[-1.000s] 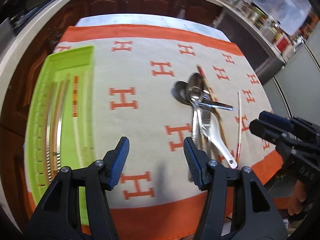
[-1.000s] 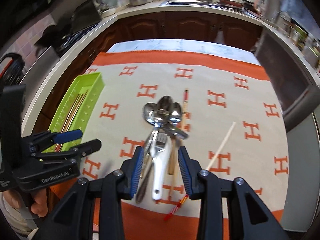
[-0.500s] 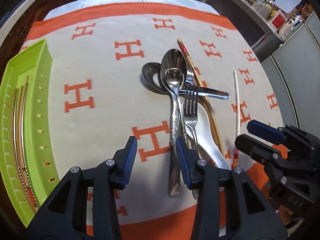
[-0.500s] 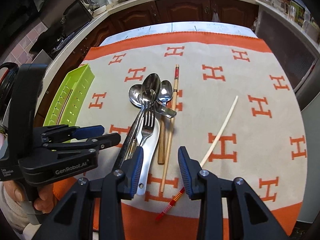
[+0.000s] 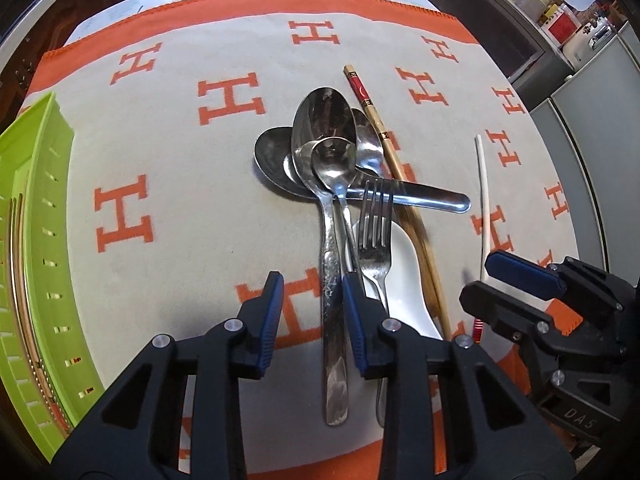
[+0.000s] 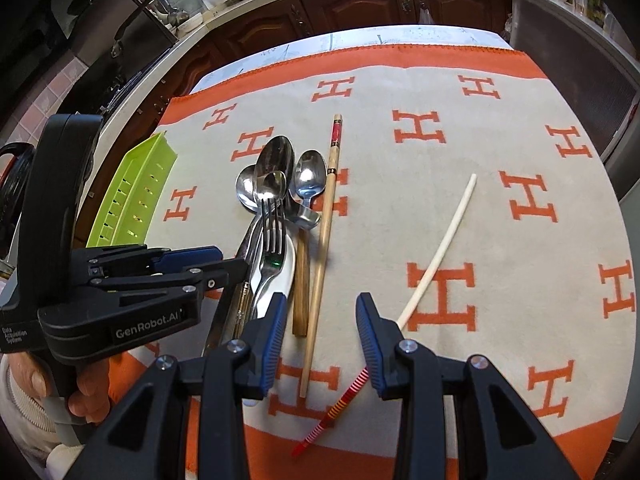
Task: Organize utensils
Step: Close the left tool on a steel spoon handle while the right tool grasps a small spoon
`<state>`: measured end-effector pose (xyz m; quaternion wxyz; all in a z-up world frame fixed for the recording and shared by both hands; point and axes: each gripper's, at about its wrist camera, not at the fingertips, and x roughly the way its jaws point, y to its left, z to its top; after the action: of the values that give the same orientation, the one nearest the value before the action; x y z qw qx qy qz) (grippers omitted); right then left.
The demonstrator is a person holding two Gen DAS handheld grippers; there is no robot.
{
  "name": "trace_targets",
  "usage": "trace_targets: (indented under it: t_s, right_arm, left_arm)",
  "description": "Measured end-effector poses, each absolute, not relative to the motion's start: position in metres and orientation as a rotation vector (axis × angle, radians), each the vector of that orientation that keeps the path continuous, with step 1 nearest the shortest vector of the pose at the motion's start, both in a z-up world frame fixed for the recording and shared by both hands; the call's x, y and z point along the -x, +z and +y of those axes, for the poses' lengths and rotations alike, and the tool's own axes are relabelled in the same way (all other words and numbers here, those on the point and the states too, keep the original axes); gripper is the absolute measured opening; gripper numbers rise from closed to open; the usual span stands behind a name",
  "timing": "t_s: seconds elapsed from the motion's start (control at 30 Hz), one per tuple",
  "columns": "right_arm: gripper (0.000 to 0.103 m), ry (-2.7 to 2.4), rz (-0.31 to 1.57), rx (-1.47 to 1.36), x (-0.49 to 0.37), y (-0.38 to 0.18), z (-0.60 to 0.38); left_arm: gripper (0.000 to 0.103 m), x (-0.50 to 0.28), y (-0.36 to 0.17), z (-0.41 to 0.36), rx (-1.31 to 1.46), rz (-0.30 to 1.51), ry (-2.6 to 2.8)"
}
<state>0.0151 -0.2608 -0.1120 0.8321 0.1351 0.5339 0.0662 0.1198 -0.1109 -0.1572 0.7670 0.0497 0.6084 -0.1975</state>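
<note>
Because the parted, empty left gripper (image 5: 313,312) straddles the long steel spoon (image 5: 330,240) beneath the steel fork (image 5: 375,232), lifting may scatter the pile; the right gripper (image 6: 321,328) hangs wide, empty.

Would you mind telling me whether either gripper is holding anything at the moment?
Nothing is held. The left gripper is open astride a spoon handle; the right gripper is open too.

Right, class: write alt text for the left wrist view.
The open left gripper straddles the handle of a long steel spoon in a pile of spoons and a fork on an orange-patterned cloth. A green tray sits left; the right gripper waits right.
</note>
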Motion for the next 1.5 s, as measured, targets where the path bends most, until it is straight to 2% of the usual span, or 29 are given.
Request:
trace_targets:
  t_s: [0.23, 0.27, 0.33, 0.37, 0.97, 1.1, 1.5]
  right_arm:
    - [0.036, 0.147, 1.142, -0.304, -0.018, -0.119, -0.263]
    - [0.036, 0.147, 1.144, -0.305, -0.019, -0.120, -0.263]
    - [0.036, 0.149, 1.144, -0.307, -0.020, -0.120, -0.263]
    - [0.036, 0.149, 1.144, -0.308, -0.020, -0.121, -0.263]
    - [0.036, 0.148, 1.156, -0.325, -0.018, -0.126, -0.266]
    - [0.036, 0.148, 1.146, -0.321, -0.017, -0.124, -0.266]
    - [0.036, 0.187, 1.138, -0.285, -0.016, -0.117, -0.250]
  left_arm:
    - [0.026, -0.120, -0.158, -0.122, -0.189, 1.298, -0.453]
    - [0.024, -0.119, -0.158, -0.123, -0.200, 1.297, -0.456]
    - [0.011, -0.119, -0.158, -0.125, -0.178, 1.322, -0.499]
    - [0.009, -0.120, -0.159, -0.125, -0.162, 1.337, -0.511]
    - [0.008, -0.135, -0.166, -0.114, 0.005, 1.430, -0.580]
    - [0.007, -0.126, -0.158, -0.116, -0.099, 1.356, -0.479]
    - [0.004, -0.110, -0.148, -0.079, -0.144, 1.320, -0.356]
